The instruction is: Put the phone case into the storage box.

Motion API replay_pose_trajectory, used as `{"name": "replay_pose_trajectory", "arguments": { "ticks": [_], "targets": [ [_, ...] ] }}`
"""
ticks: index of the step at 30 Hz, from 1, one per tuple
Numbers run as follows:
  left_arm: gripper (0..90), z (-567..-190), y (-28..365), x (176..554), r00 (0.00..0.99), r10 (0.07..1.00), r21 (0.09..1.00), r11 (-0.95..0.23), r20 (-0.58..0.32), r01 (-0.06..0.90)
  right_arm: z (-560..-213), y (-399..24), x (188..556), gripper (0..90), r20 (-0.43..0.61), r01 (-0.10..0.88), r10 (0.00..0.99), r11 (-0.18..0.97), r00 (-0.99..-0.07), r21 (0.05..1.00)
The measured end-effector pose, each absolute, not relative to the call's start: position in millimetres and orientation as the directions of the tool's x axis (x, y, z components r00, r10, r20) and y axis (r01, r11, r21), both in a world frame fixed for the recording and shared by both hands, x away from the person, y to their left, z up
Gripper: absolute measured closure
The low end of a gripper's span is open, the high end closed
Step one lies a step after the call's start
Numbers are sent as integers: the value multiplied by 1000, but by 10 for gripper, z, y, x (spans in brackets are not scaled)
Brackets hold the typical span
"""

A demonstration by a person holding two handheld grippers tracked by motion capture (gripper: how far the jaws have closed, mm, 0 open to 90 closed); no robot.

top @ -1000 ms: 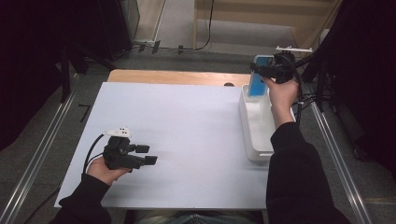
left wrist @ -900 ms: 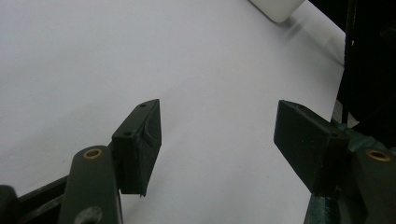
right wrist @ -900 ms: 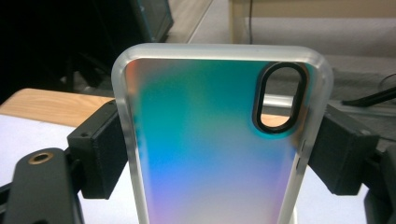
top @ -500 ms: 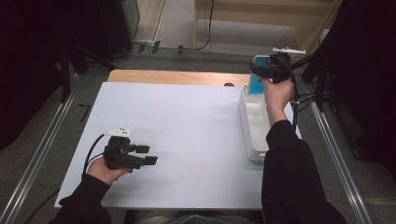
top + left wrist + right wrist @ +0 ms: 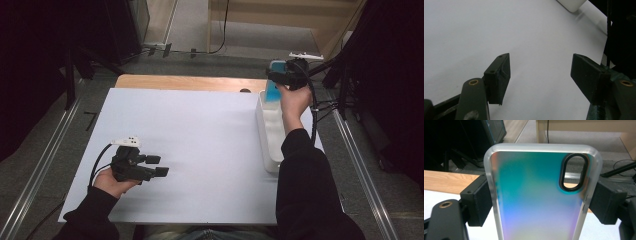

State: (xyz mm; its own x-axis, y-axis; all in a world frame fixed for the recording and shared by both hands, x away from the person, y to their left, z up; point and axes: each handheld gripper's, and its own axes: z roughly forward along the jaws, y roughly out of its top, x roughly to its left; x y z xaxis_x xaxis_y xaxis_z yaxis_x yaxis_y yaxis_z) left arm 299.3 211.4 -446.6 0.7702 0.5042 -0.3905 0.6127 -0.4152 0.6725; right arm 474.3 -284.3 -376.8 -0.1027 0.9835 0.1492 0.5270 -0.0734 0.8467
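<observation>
Jaws of the right gripper (image 5: 278,80) are clamping a phone case (image 5: 541,195) above the white tray's (image 5: 265,135) far end, while the left gripper (image 5: 157,166) is gaping wide, near left.

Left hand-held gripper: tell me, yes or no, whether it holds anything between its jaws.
No. In the left gripper view the left hand-held gripper has its jaws spread wide apart, with only the bare white table between them.

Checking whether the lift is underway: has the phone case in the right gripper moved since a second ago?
Yes. The phone case has shifted slightly toward the far end of the white bin.
</observation>
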Motion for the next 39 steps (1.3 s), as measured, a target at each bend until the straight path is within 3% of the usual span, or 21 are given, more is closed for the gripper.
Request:
{"name": "replay_pose_trajectory", "arguments": {
  "ticks": [39],
  "targets": [
    [322,-4473,2111,2993,768,508,669,-417,-390,615,-4165,-2875,4715,150,159,552,985,-95,-70,828]
  ]
}}
